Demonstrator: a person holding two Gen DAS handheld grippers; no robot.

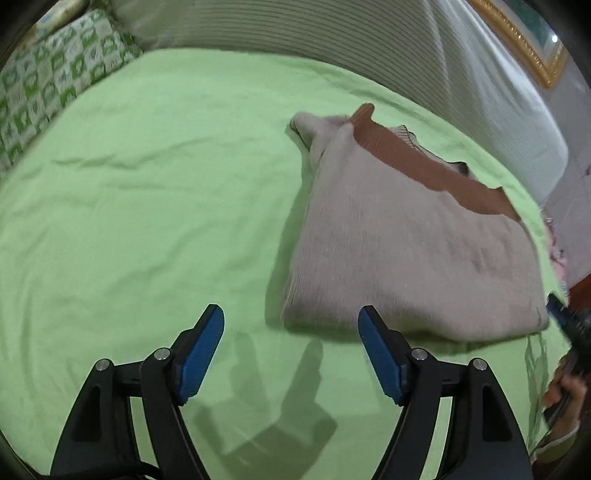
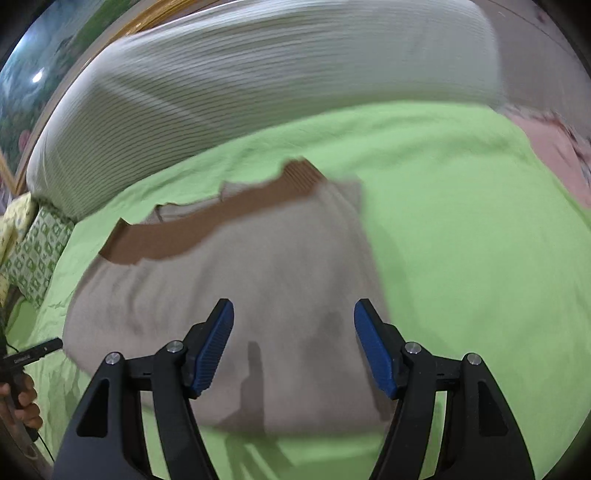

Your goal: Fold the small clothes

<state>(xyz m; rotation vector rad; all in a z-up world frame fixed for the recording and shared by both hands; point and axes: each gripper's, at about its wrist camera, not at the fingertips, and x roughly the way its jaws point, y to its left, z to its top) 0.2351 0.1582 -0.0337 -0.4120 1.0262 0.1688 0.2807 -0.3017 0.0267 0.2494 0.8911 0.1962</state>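
A beige knitted garment [image 1: 399,243] with a brown ribbed band [image 1: 417,162] lies folded on the green bed sheet [image 1: 147,192]. My left gripper [image 1: 291,325] is open and empty, hovering above the sheet at the garment's near left corner. In the right wrist view the same garment [image 2: 236,273] fills the middle, its brown band [image 2: 207,218] at the far side. My right gripper [image 2: 293,317] is open and empty, hovering over the garment's near edge. The right gripper also shows at the left wrist view's right edge [image 1: 569,325].
A white ribbed cushion or headboard [image 1: 295,29] runs along the far side of the bed. A green-and-white patterned pillow [image 1: 48,85] lies at the far left. A gold picture frame [image 1: 524,40] hangs beyond. Pink cloth [image 2: 554,151] lies at the sheet's right edge.
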